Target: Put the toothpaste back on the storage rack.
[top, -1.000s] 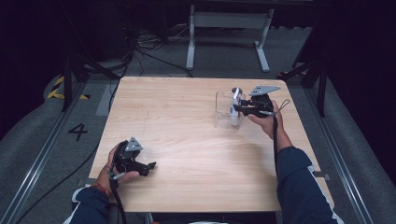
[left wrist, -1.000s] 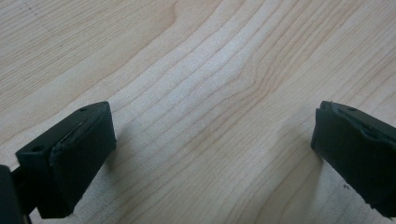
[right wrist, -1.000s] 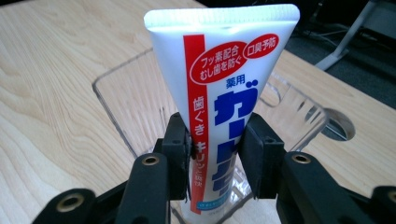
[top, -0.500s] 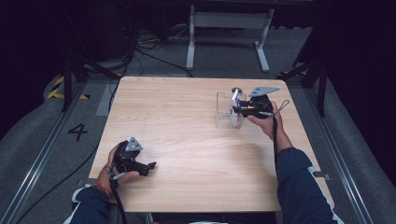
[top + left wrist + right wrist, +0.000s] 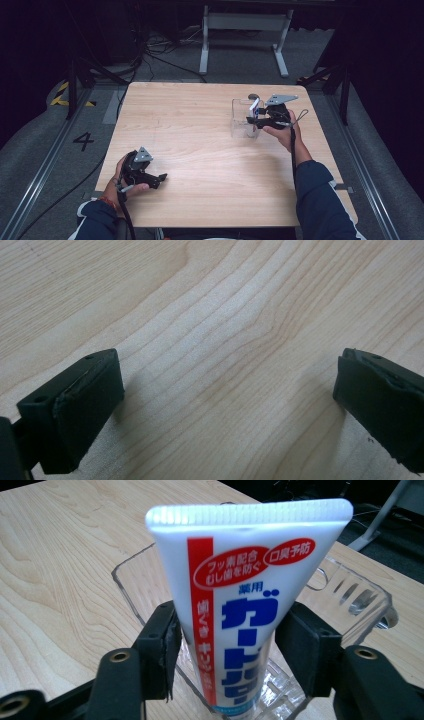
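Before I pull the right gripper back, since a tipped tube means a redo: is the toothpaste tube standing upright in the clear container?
Upright: the toothpaste tube stands cap-down in the clear container, crimped end up.

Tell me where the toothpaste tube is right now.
The toothpaste tube stands upright in the clear container on the table's far right, between the jaws of the right claw, which have just been opening.

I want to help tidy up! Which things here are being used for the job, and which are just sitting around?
Being used:
- toothpaste tube, standing in the clear plastic cup
- right gripper, jaws just been opening, tube between them

Just around:
- left gripper, open over bare wooden table
- metal stand behind the table
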Motion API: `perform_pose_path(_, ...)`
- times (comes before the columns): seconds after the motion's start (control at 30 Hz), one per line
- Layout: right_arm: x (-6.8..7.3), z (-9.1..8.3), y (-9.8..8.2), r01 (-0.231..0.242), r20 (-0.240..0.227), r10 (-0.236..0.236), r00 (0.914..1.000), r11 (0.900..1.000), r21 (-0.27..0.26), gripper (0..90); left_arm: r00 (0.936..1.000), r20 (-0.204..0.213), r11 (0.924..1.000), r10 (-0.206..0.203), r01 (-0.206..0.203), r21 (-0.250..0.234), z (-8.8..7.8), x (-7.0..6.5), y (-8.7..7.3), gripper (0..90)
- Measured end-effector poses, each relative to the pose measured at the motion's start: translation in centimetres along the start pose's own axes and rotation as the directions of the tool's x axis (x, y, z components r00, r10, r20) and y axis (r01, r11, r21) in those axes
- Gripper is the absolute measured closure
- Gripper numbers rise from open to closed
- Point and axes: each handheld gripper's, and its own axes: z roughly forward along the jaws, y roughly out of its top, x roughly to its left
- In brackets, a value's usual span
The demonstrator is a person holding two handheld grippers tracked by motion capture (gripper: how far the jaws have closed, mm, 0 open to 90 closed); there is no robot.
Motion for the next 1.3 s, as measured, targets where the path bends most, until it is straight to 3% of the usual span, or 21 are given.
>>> perform_pose_path(0.63,0.4,-0.2,0.1,-0.002,0.022,0.002,0.9997,1.0,-0.001,34.1,1.0,0.0,1.0,0.001,-0.001,0.0,0.0,0.0,0.0,0.2)
perform_pose_path(1.3,0.7,-2.3,0.9,0.023,0.074,-0.024,0.997,1.0,0.018,33.5,1.0,0.0,1.0,0.0,0.0,0.0,0.0,0.0,0.0,0.2)
